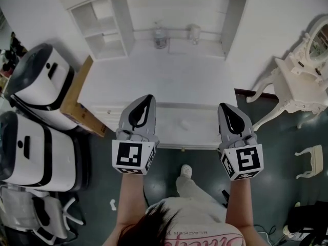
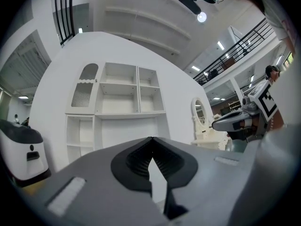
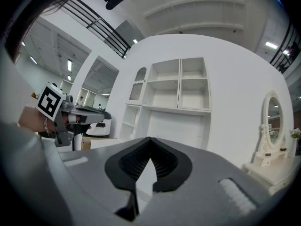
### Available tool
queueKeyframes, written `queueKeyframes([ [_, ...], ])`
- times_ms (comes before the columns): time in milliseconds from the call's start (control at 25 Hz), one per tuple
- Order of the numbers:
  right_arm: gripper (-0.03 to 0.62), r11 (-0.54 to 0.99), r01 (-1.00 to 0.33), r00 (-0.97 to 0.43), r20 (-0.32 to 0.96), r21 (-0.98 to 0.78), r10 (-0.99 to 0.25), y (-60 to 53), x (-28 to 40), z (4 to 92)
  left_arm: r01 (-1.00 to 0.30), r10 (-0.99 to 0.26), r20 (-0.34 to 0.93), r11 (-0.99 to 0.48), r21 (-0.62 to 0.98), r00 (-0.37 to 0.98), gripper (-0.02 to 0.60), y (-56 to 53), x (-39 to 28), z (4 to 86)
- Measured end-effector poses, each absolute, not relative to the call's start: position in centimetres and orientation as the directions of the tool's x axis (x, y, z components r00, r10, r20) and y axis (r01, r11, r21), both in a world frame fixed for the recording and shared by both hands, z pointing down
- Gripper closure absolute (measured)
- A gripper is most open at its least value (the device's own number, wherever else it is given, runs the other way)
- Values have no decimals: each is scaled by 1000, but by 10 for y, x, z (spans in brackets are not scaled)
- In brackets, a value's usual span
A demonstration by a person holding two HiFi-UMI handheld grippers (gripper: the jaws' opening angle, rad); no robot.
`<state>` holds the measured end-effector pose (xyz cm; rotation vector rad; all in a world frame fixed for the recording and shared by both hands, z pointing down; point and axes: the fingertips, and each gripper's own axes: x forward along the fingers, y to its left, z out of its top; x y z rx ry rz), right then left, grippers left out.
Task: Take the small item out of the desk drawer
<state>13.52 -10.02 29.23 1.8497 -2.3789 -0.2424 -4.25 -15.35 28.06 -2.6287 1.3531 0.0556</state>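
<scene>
Closest to me in the head view, both of my grippers are held out side by side over the front edge of the white desk (image 1: pixel 154 76). The left gripper (image 1: pixel 149 97) is clenched: in its own view the jaw tips meet and only bare desk shows through the slot behind the pads. The right gripper (image 1: pixel 224 106) is clenched too, tips together with nothing between them. Neither one touches the desk.

Between the two grippers a pale, shallow stretch juts from the desk front. I read it as the drawer (image 1: pixel 202 135) pulled open, though everything is white on white and its walls are hard to make out. One small pale item (image 1: pixel 183 123) lies in it, nearer its middle than its front rim and about halfway between the grippers, apart from both.

Beyond that the desktop runs back to a white hutch (image 1: pixel 118 19) of open compartments. In its wide lower bay, against the back wall, stand a clear bottle (image 1: pixel 160 36) and, just to the right, a small white jar (image 1: pixel 194 33).

A brown cardboard box (image 1: pixel 77 99) leans at the desk's left end, with white-and-black machines (image 1: pixel 38 81) beyond it. A white dressing table (image 1: pixel 297 86) stands well off to the right.
</scene>
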Motion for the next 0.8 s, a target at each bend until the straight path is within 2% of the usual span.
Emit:
queueKeyframes([
  [720, 591, 345, -921, -345, 33, 181, -938, -220, 183, 289, -874, -871, -96, -470, -125, 482, 565, -249, -5, 276],
  [800, 537, 358, -917, -357, 36, 177, -933, -229, 185, 289, -880, -878, -93, -459, -122, 470, 565, -256, -4, 276],
])
